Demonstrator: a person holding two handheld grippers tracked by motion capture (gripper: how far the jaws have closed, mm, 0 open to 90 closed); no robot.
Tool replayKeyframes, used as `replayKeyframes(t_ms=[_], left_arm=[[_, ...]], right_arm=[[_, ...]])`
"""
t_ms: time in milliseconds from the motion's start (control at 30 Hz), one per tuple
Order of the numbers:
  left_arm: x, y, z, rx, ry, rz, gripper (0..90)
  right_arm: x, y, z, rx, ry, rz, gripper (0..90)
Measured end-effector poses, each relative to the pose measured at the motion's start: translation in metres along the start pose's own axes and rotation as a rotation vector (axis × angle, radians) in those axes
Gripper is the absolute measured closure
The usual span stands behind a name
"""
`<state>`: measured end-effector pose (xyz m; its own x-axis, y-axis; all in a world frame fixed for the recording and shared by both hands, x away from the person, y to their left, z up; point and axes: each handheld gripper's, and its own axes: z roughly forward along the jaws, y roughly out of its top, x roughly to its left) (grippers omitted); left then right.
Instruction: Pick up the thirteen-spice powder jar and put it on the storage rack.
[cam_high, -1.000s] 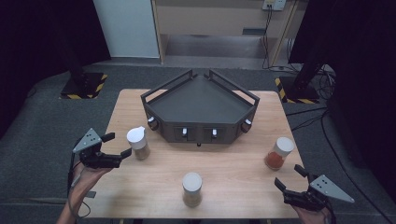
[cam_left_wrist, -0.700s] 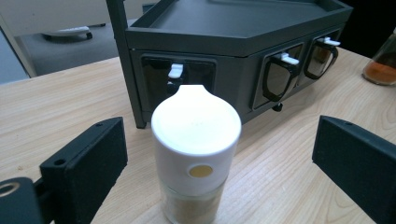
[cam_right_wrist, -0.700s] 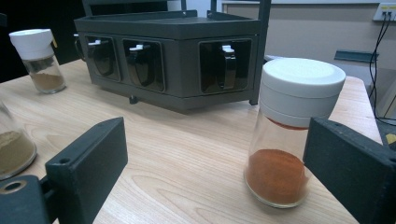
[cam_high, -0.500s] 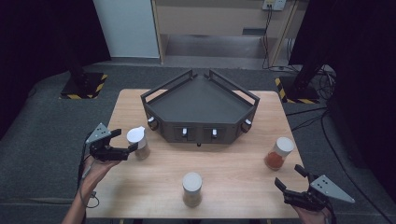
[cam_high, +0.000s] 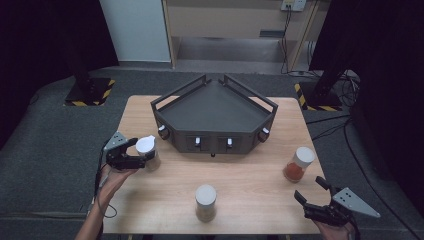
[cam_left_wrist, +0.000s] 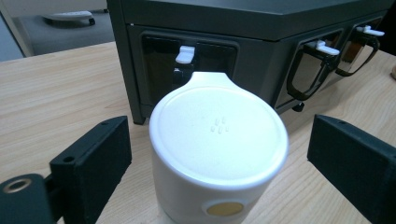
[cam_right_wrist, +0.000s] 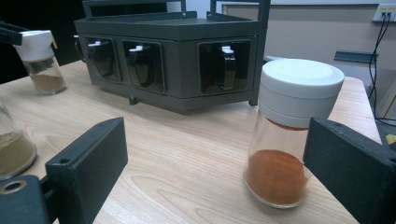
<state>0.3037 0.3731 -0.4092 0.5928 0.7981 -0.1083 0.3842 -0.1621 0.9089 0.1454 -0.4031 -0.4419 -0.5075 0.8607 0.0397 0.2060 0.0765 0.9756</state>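
Left gripper (cam_high: 141, 156) at the table's (cam_high: 250, 175) left edge, its jaws either side of the white-capped spice jar (cam_left_wrist: 218, 154); the jaws have just been closing but a gap shows on both sides of the cap, no pad contact yet. Jar upright just in front of the dark rack's (cam_high: 215, 117) left corner, brownish powder at its bottom. Right gripper (cam_high: 312, 197) near the bottom right corner, jaws apart, holding nothing. Orange-powder jar (cam_right_wrist: 289, 135) just ahead of it, by the right jaw, roughly a third full. Third jar (cam_high: 205, 202) front centre, tan powder
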Motion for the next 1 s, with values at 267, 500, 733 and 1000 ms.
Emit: replayKeyframes(t_ms=[267,500,733,1000], left_arm=[[-0.002,-0.011,0.008,-0.026,0.007,-0.001,12.3],[-0.005,-0.026,0.013,-0.070,0.021,0.011,20.7],[-0.011,-0.035,0.014,-0.106,0.055,0.041,28.7],[-0.005,-0.033,0.011,-0.096,0.018,0.031,28.9]], right_arm=[[0.000,0.000,0.000,0.000,-0.001,0.001,6.4],[0.000,0.000,0.000,0.000,-0.001,0.000,6.4],[0.000,0.000,0.000,0.000,0.000,0.000,6.5],[0.000,0.000,0.000,0.000,0.000,0.001,6.5]])
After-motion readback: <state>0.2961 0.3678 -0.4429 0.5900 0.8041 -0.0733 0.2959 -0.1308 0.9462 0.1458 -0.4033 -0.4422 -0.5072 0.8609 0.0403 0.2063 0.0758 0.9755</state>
